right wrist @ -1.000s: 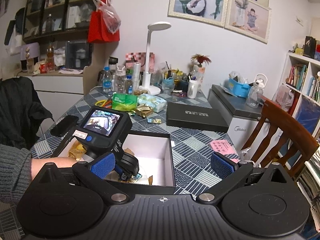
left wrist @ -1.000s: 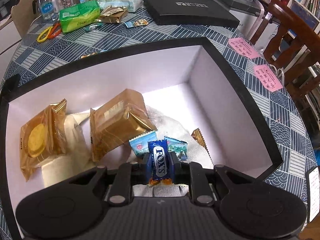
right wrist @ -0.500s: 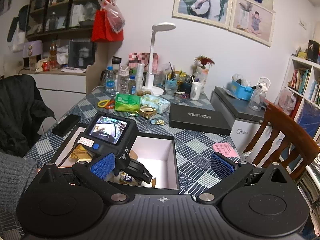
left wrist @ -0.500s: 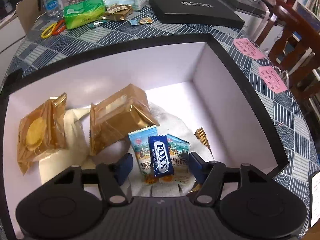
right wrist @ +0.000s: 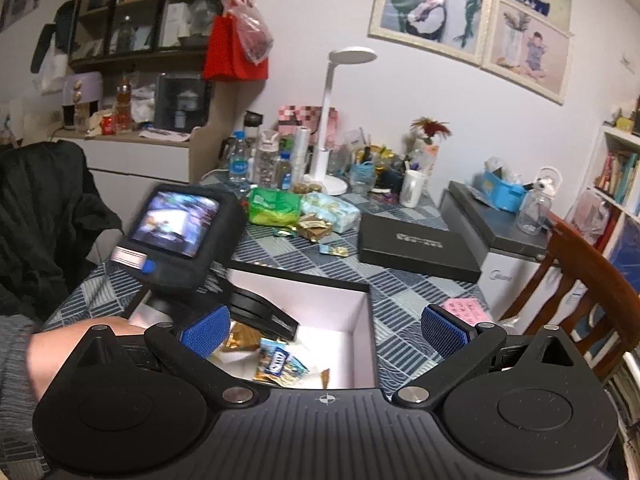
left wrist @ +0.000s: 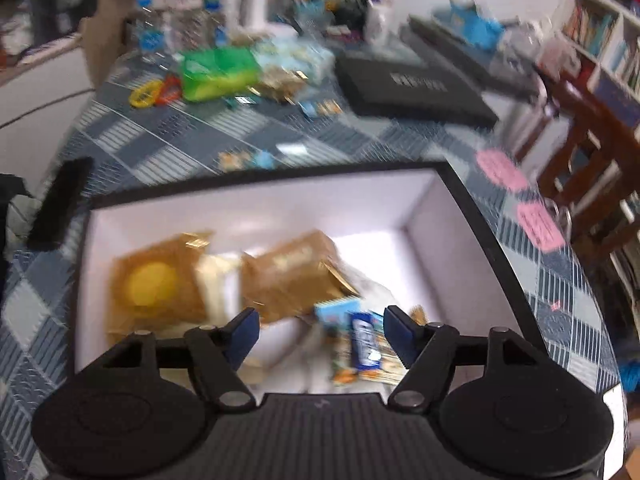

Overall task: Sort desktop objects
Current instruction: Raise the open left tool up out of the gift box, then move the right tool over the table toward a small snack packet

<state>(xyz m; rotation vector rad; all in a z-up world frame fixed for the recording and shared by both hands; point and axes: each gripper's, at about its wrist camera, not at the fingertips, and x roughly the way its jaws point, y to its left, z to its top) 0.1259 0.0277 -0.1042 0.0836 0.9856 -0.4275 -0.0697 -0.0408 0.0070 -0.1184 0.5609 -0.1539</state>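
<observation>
A black box (left wrist: 496, 248) with a white inside stands on the patterned table. In it lie two gold snack packets (left wrist: 160, 284) (left wrist: 292, 276), a light blue packet (left wrist: 334, 312) and a dark blue Fox's candy (left wrist: 362, 344) on top of it. My left gripper (left wrist: 320, 330) is open above the box, with the candy lying free below its fingers. The right wrist view shows the same candy (right wrist: 276, 360) in the box (right wrist: 360, 300) and the left gripper's camera body (right wrist: 180, 240) held by a hand. My right gripper (right wrist: 326, 330) hangs open and empty over the box's near edge.
Further back lie a green packet (left wrist: 216, 72), a gold wrapper (left wrist: 280, 84), small candies (left wrist: 324, 108) (left wrist: 244, 160), yellow and orange rings (left wrist: 154, 92), a black lid (left wrist: 412, 88), bottles and a lamp (right wrist: 332, 120). Pink notes (left wrist: 536, 224) sit at the right edge, a wooden chair (right wrist: 580, 280) beyond. A phone (left wrist: 60, 200) lies left.
My left gripper opened and let the Fox's candy drop onto the light blue packet in the box. It then rose and tilted up, blurring its view. The right gripper stayed open.
</observation>
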